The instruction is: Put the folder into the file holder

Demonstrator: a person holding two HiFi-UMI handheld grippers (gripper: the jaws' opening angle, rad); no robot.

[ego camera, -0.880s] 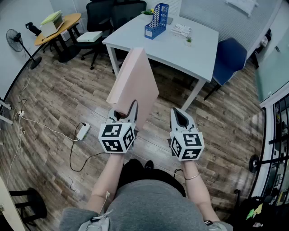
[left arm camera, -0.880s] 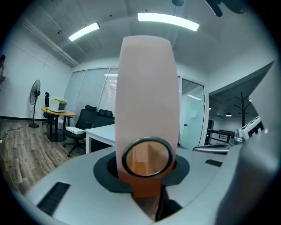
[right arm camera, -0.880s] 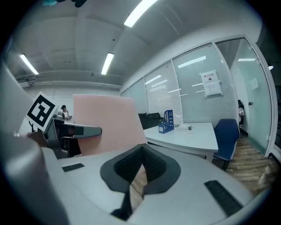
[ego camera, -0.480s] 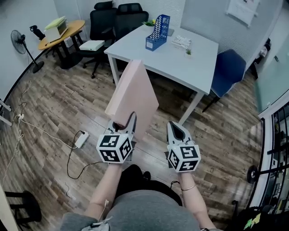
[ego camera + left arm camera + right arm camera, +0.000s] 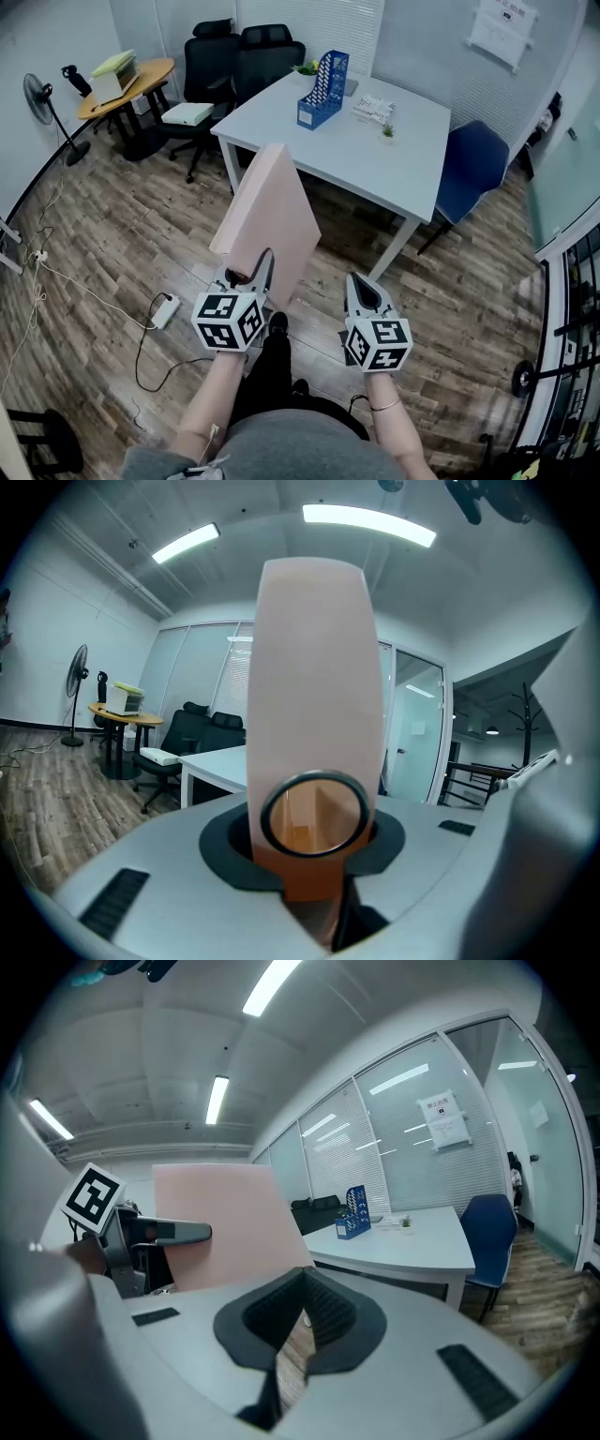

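Left claw (image 5: pixel 251 270) is clamped on the bottom edge of the pink folder (image 5: pixel 267 211). The folder stands up tall and leans away from the person, out over the wood floor (image 5: pixel 112 216). So it's up in the air, well apart from the blue file holder (image 5: pixel 323 86), which sits upright toward the far side of the white counter (image 5: pixel 394 141). Right claw (image 5: pixel 362 286) is just beside the left one, jaws pinched together with nothing in them. Readable writing: basically none. The folder's face is blank, the cubes on the claws only carry black-and-white square markers, and the paper notice (image 5: pixel 502 30) on the wall behind the counter is too small to read.
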